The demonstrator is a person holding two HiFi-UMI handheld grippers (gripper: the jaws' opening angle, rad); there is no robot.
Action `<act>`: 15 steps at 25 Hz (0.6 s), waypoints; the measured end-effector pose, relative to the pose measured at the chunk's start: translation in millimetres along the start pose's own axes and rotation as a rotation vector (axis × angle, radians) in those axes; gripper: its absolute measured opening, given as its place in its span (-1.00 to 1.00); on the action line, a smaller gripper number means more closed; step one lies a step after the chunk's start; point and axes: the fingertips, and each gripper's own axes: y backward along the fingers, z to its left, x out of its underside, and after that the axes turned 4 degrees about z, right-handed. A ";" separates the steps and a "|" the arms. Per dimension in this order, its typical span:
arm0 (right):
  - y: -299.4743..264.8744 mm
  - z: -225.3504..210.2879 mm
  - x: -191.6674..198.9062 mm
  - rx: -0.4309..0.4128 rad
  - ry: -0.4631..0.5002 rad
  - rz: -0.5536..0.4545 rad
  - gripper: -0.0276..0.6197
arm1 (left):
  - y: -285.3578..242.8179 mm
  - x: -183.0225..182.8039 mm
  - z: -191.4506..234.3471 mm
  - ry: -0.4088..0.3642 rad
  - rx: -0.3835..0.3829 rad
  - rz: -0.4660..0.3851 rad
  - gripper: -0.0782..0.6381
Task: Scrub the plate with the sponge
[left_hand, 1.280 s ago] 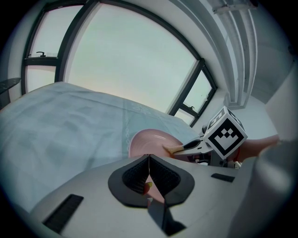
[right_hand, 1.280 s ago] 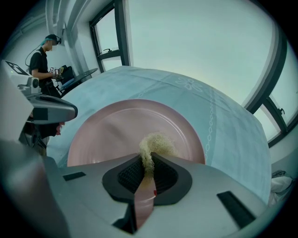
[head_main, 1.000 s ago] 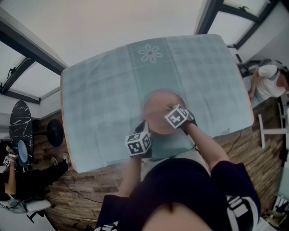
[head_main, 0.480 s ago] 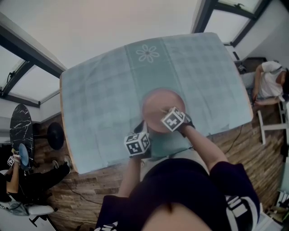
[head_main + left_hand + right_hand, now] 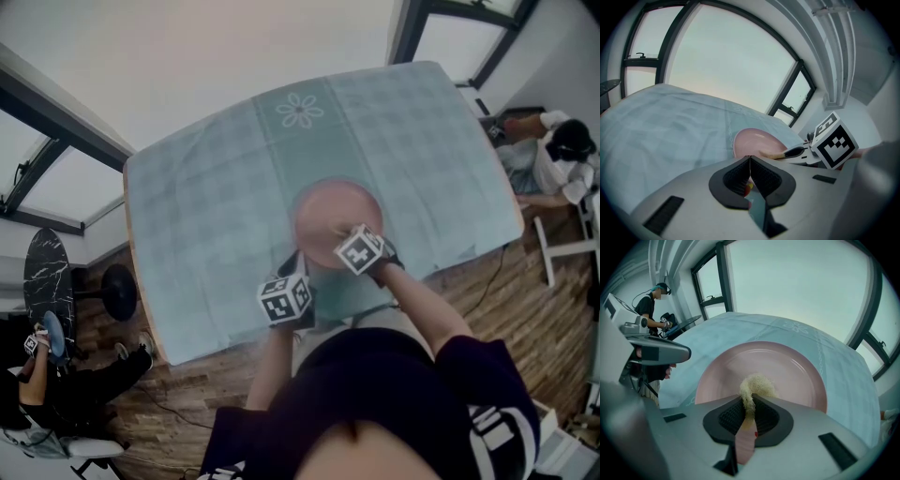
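A pink plate (image 5: 337,208) lies on the teal checked tablecloth (image 5: 206,206). My right gripper (image 5: 341,232) reaches over the plate's near edge, shut on a pale fibrous sponge (image 5: 757,386). The sponge's tuft rests on the plate (image 5: 787,364), near its middle. My left gripper (image 5: 296,266) hangs just off the plate's near-left rim with its jaws shut and nothing visible between them. In the left gripper view the plate (image 5: 752,139) lies beyond the left gripper (image 5: 749,161), and the right gripper (image 5: 778,153) comes in from the right with the sponge.
The table's near edge (image 5: 234,342) runs close to my body. A person (image 5: 562,150) sits beyond the table's right end. Another person (image 5: 37,375) sits at the lower left, beside a dark round table (image 5: 47,272) and a stool (image 5: 117,289).
My right gripper has slid a little to the left and nearer across the plate with the sponge. The left gripper has stayed put. The person at the right has leaned over.
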 end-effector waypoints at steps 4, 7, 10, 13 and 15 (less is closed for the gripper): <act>13.0 -2.9 3.9 0.049 -0.123 -0.077 -0.81 | 7.9 2.5 1.1 -0.011 0.008 -0.005 -0.75; 27.2 4.6 0.3 0.043 -0.202 -0.160 -0.81 | 15.8 3.3 1.5 -0.017 0.015 -0.009 -0.75; 47.2 13.4 -7.5 0.045 -0.255 -0.253 -0.81 | 25.6 3.7 1.3 -0.019 0.027 -0.015 -0.75; 66.0 23.1 -16.0 0.032 -0.313 -0.361 -0.81 | 35.2 4.4 2.1 -0.023 0.038 -0.023 -0.75; 74.8 33.5 -17.2 0.000 -0.365 -0.414 -0.81 | 42.2 5.4 2.9 -0.027 0.044 -0.029 -0.75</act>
